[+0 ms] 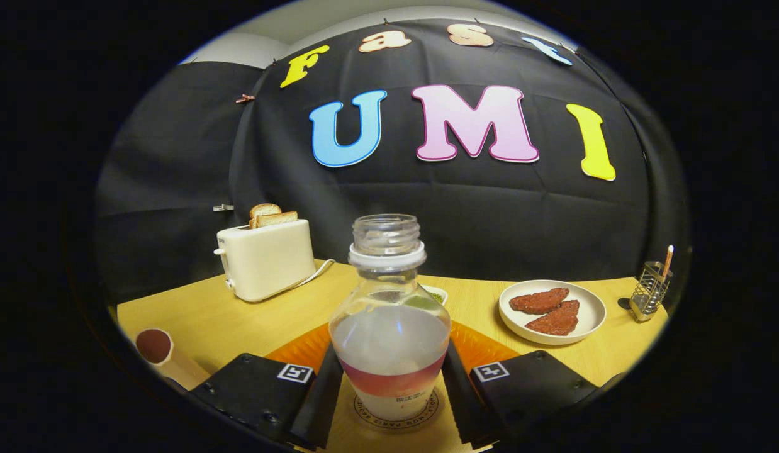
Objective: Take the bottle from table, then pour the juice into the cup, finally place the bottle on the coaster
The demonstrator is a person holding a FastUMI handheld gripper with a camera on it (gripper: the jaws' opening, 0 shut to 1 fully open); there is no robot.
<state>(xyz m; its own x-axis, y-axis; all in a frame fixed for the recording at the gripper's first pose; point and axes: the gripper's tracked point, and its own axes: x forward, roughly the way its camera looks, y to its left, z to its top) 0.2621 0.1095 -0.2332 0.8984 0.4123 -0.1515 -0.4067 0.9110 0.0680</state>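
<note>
Tabletop coaster [396, 420] half-hidden under bottle [389, 333]

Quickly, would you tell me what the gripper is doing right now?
Gripper: fingers shut on the uncapped bottle, which stands upright on the coaster.

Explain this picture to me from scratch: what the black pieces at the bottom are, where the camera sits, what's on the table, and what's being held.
The camera rides on a hand-held two-finger gripper and looks forward along it. The two black fingers stand on either side of a clear, uncapped bottle, against its sides, so it appears gripped. The bottle holds cloudy liquid and stands on a round printed coaster lying on an orange mat. The wooden table also carries a cream toaster with toast slices sticking up, a white plate with two reddish-brown patties, a wire holder and, beside the left finger, a cup. A small dish peeks out behind the bottle.
</note>
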